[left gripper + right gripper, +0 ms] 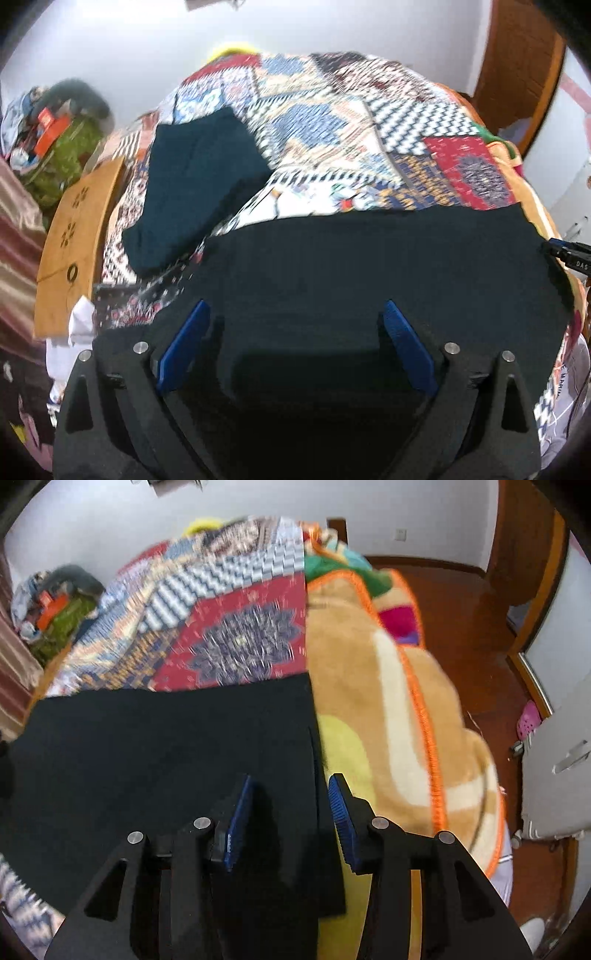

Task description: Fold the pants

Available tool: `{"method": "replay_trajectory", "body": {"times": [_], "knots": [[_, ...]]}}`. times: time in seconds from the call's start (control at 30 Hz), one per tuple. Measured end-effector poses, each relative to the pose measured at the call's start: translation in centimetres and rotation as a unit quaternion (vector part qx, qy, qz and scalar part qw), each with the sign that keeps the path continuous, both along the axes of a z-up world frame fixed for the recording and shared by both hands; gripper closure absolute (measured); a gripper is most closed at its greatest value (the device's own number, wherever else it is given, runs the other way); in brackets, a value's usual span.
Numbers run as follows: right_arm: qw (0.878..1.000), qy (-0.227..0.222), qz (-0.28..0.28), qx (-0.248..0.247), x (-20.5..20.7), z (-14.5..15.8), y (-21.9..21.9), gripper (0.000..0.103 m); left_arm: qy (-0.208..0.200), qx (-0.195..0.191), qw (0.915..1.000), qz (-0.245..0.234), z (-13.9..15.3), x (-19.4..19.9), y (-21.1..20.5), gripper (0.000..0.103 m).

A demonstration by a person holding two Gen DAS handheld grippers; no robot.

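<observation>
Right hand-held gripper [291, 786]: spread, straddling black pants [166, 746] edge | left hand-held gripper [297, 310]: spread above pants.

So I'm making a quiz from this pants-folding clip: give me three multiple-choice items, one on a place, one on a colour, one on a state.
1. Where does the folded dark teal garment lie?
A. on the patchwork quilt
B. on the wooden floor
C. between the left gripper's fingers

2. What colour is the trim on the tan fleece blanket?
A. blue
B. orange
C. white

3. How does the right gripper stand?
A. shut tight on the fleece
B. hidden from view
C. jaws apart over the edge of the black pants

Answers: 1 A, the teal piece rests on the quilt, up and left of the pants. 2 B, an orange border runs along the fleece. 3 C, a gap shows between the blue pads.
</observation>
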State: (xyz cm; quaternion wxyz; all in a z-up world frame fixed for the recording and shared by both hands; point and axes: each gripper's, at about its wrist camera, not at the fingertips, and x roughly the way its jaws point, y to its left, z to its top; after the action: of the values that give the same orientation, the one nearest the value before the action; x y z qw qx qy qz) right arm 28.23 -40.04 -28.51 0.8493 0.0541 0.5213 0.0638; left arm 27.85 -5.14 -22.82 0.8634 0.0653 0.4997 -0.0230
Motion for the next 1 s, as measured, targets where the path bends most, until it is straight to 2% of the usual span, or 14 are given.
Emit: {"method": "replay_trajectory", "body": {"times": [0.07,0.1,0.2,0.33,0.47,0.57,0.67,0.77,0.83,0.87,0.97,1.0], "knots": [[1.0,0.0,0.001,-0.003,0.2,-0.9,0.1,0.071,0.016,-0.001,0.9998,0.008,-1.1,0.2,0.6,0.007],[1.0,-0.007,-0.001,0.001,0.1,-0.9,0.0,0.08,0.024,-0.005,0.9997,0.011,-1.7,0.3,0.8,0.006],[1.0,-0.015,-0.005,-0.004,-0.3,-0.5,0.1,0.093,0.014,-0.018,0.9995,0.022,-2.2,0.0,1.2,0.001],[0.998,-0.035,0.011,-0.042,-0.6,0.0,1.1,0.097,0.01,-0.018,0.9996,0.02,-2.3,-0.1,0.8,0.0],[0.992,-0.087,0.02,-0.084,-1.2,2.5,2.1,0.099,0.003,0.0,0.9999,0.011,-2.0,-0.3,0.3,0.001],[0.987,-0.134,0.008,-0.09,-1.5,5.4,1.7,0.099,0.005,0.004,1.0,0.007,-1.7,-0.4,0.1,0.001],[0.984,-0.157,-0.003,-0.087,-1.0,7.0,1.0,0.099,-0.001,0.003,1.0,0.006,-1.2,-0.7,0.0,0.001],[0.984,-0.15,-0.009,-0.098,0.4,6.6,0.6,0.1,-0.007,0.007,1.0,0.002,-0.9,-1.1,-0.3,0.001],[0.985,-0.13,-0.019,-0.112,1.6,5.1,0.4,0.101,-0.004,0.007,1.0,-0.001,-1.0,-1.2,-0.5,0.001],[0.987,-0.113,-0.024,-0.113,2.3,4.2,0.1,0.101,0.0,0.006,1.0,-0.003,-1.3,-1.2,-0.6,0.001],[0.996,-0.045,-0.033,-0.072,3.4,1.3,-1.2,0.101,0.005,0.001,1.0,-0.006,-1.9,-1.2,-1.0,0.001],[0.996,-0.037,-0.031,-0.074,3.3,0.9,-1.2,0.101,0.005,-0.001,1.0,-0.007,-1.9,-1.2,-1.1,0.001]]}}
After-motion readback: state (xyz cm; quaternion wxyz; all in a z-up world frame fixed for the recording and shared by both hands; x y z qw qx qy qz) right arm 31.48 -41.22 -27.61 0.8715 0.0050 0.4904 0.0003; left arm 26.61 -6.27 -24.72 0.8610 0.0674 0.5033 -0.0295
